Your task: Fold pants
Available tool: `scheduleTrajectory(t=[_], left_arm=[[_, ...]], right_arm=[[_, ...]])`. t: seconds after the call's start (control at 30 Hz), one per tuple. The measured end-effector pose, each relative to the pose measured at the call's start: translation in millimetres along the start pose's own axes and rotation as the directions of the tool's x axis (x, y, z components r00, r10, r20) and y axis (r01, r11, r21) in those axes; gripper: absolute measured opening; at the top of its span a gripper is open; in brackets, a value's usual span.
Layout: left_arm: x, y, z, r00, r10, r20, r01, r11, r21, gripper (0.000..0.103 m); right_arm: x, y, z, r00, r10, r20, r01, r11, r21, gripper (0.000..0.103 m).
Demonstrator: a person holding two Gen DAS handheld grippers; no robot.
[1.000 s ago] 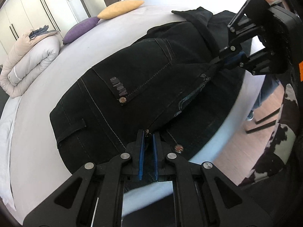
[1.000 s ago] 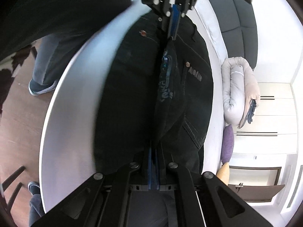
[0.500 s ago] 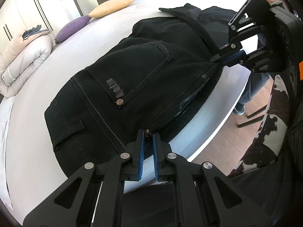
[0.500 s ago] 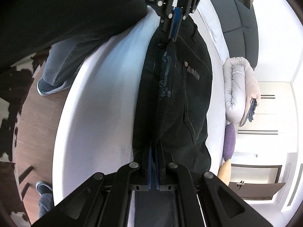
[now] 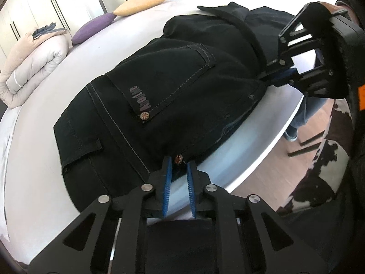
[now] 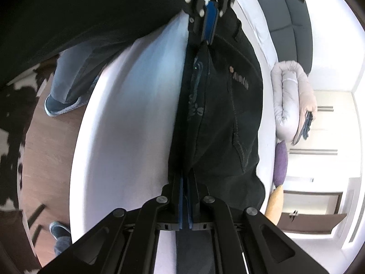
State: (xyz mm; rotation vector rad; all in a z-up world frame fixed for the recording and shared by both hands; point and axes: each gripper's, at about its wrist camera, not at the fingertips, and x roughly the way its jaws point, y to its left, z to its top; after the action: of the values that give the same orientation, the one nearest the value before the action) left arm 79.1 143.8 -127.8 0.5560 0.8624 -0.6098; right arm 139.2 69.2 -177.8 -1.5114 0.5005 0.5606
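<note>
Black denim pants (image 5: 173,86) lie on a white round bed (image 5: 41,137), waist end toward me, back pocket up. My left gripper (image 5: 178,166) has its blue pads parted a little at the waistband edge, beside a copper rivet (image 5: 178,159); the jaws look open. My right gripper (image 6: 186,178) is shut on the pants edge (image 6: 219,105). It also shows in the left wrist view (image 5: 271,77), clamped on the fabric at the right. The left gripper shows at the top of the right wrist view (image 6: 208,34).
A rolled duvet (image 5: 32,66), a purple cushion (image 5: 93,27) and a yellow cushion (image 5: 141,1) lie at the bed's far side. The bed edge (image 5: 269,146) drops to a wooden floor (image 5: 282,171) on the right. A person's legs and shoes (image 6: 63,105) stand close by.
The lifted pants half has been carried across and laid flat toward the bed's middle. My left gripper's pads have parted from the waistband. The right gripper stays clamped.
</note>
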Motion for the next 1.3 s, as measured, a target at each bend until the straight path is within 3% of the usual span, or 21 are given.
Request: scheduleTrajectory(t=[0.17, 0.2, 0.33, 0.43, 0.5, 0.57, 0.63, 0.67, 0.7, 0.73, 0.77, 0.83, 0.9, 0.93, 0.97, 1.07, 1.1, 1.2, 1.3], left_arm=[[-10, 6, -11, 0.986, -0.059, -0.158, 0.067, 0.997, 0.047, 0.016], [-14, 7, -12, 0.985, -0.055, -0.162, 0.065, 0.996, 0.055, 0.016], [-35, 16, 9, 0.996, -0.074, -0.051, 0.073, 0.997, -0.029, 0.016], [-32, 17, 40, 0.993, -0.095, 0.064, 0.103, 0.987, -0.12, 0.016], [-13, 11, 66, 0.994, -0.072, 0.087, 0.085, 0.983, -0.164, 0.017], [18, 11, 85, 0.993, -0.095, 0.068, 0.107, 0.97, -0.218, 0.017], [55, 18, 95, 0.995, -0.102, 0.006, 0.099, 0.947, -0.307, 0.016], [64, 20, 95, 0.995, -0.104, 0.008, 0.1, 0.938, -0.331, 0.016], [67, 22, 97, 0.995, -0.102, 0.02, 0.103, 0.932, -0.348, 0.016], [70, 27, 99, 0.994, -0.108, 0.026, 0.11, 0.917, -0.383, 0.016], [73, 32, 100, 0.992, -0.123, 0.028, 0.123, 0.896, -0.426, 0.016], [75, 36, 100, 0.991, -0.133, 0.032, 0.134, 0.885, -0.445, 0.016], [79, 41, 99, 0.988, -0.152, 0.043, 0.154, 0.868, -0.472, 0.016], [79, 42, 98, 0.986, -0.16, 0.047, 0.162, 0.858, -0.487, 0.016], [82, 40, 94, 0.985, -0.167, 0.047, 0.168, 0.849, -0.5, 0.016], [83, 37, 96, 0.987, -0.16, 0.034, 0.155, 0.852, -0.5, 0.016], [86, 36, 99, 0.987, -0.155, 0.031, 0.15, 0.853, -0.5, 0.016], [90, 33, 101, 0.99, -0.139, 0.026, 0.133, 0.856, -0.5, 0.016], [97, 33, 106, 0.991, -0.135, 0.026, 0.129, 0.854, -0.504, 0.016]], right_arm=[[2, -2, 4, 1.0, -0.01, -0.012, 0.01, 0.999, 0.043, 0.007], [3, -3, 5, 1.0, -0.011, -0.015, 0.012, 0.999, 0.051, 0.007], [4, -4, 8, 1.0, -0.009, -0.021, 0.011, 0.995, 0.097, 0.007], [4, -4, 8, 1.0, -0.019, -0.021, 0.021, 0.991, 0.133, 0.007], [3, -5, 8, 1.0, -0.018, -0.017, 0.021, 0.984, 0.178, 0.007], [3, -10, 6, 1.0, -0.022, -0.01, 0.024, 0.971, 0.236, 0.007], [0, -15, 2, 0.999, -0.033, -0.009, 0.034, 0.953, 0.302, 0.013], [-3, -20, -1, 0.999, -0.041, -0.01, 0.042, 0.938, 0.343, 0.025], [-7, -26, -6, 0.999, -0.043, -0.007, 0.042, 0.921, 0.388, 0.045], [-15, -38, -14, 1.0, -0.015, 0.024, 0.002, 0.885, 0.465, 0.058], [-23, -50, -24, 0.997, 0.028, 0.075, -0.064, 0.84, 0.539, 0.078], [-34, -75, -45, 0.989, 0.049, 0.138, -0.129, 0.743, 0.657, 0.082], [-33, -108, -74, 0.981, 0.074, 0.182, -0.189, 0.604, 0.774, 0.082], [-28, -126, -93, 0.977, 0.079, 0.198, -0.21, 0.514, 0.832, 0.082], [-18, -148, -117, 0.979, 0.075, 0.192, -0.206, 0.397, 0.895, 0.082], [11, -193, -180, 0.99, 0.049, 0.134, -0.139, 0.129, 0.982, 0.082], [29, -210, -211, 0.994, 0.053, 0.097, -0.097, -0.001, 0.995, 0.081], [78, -237, -269, 0.988, 0.152, -0.001, 0.033, -0.211, 0.977, 0.074], [124, -250, -309, 0.963, 0.263, -0.063, 0.153, -0.339, 0.928, 0.07]])
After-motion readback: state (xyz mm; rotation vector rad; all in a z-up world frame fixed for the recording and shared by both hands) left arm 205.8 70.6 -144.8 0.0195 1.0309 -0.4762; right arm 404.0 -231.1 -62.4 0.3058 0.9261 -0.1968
